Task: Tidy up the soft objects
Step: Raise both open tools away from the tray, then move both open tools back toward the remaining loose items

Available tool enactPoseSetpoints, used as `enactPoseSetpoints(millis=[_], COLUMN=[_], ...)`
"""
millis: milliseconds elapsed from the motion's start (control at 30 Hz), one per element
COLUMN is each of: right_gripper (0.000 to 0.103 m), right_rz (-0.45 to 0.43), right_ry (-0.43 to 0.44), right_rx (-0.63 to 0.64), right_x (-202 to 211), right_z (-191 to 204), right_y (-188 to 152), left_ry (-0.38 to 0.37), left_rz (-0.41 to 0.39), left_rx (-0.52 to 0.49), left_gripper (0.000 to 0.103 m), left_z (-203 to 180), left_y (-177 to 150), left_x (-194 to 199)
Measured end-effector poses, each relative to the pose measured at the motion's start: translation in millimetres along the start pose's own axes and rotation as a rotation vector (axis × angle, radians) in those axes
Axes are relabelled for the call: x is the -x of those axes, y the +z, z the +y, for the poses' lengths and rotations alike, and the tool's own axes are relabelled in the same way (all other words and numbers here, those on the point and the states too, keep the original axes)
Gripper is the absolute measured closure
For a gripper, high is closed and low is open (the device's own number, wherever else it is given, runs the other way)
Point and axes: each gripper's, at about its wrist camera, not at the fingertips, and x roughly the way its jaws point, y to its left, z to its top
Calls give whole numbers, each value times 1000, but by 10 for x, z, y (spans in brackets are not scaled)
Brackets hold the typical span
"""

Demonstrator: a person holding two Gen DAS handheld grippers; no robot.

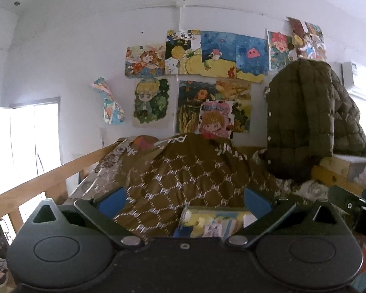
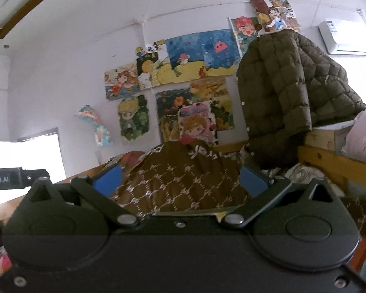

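A brown quilt with a pale diamond pattern lies heaped on a wooden-railed bed, also filling the middle of the right wrist view as the same quilt. An olive quilted jacket hangs over the bed's right end, seen again as the jacket. My left gripper stands open in front of the quilt, nothing between its blue pads. My right gripper is open too, with the quilt behind its gap and no contact visible. A yellow printed item lies just below the left gripper's gap.
A wooden bed rail runs along the left. Several drawings are stuck on the white wall. A bright window is at left, an air conditioner at upper right, a pink soft thing on the right ledge.
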Motion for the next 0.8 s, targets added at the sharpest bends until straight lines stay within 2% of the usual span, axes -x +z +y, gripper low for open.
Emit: enactPoseSetpoints(millis=[67,167,300,433,567,667,800], right_gripper=[0,0,0,0,0,0,0], right_rz=[-2,52,101,155,273,366,455], right_ry=[12,-4,-8,-10,-35,-54,-47], right_rx=[-13,-20,-8,5,47,66,113], right_x=[142,213,310,413,499,481,426], right_z=[24,64,144,229,342,401,495], right_y=[-179,-412,-551,-663,-821,-907,-975], left_ry=[-4,-6,-6,-45,-65,-46,-23], left_rz=[12,19,47,151,257,362,456], left_rx=[-17,-42,-60,-95,-85,-54,-51], left_gripper=[1,1,1,1,1,1,1], left_z=[59,155,267,336,465,590,667], left_y=[-111,-322,-577,-852,-1057,-1192,-1306], left_x=[108,294,459,532,536,482,373])
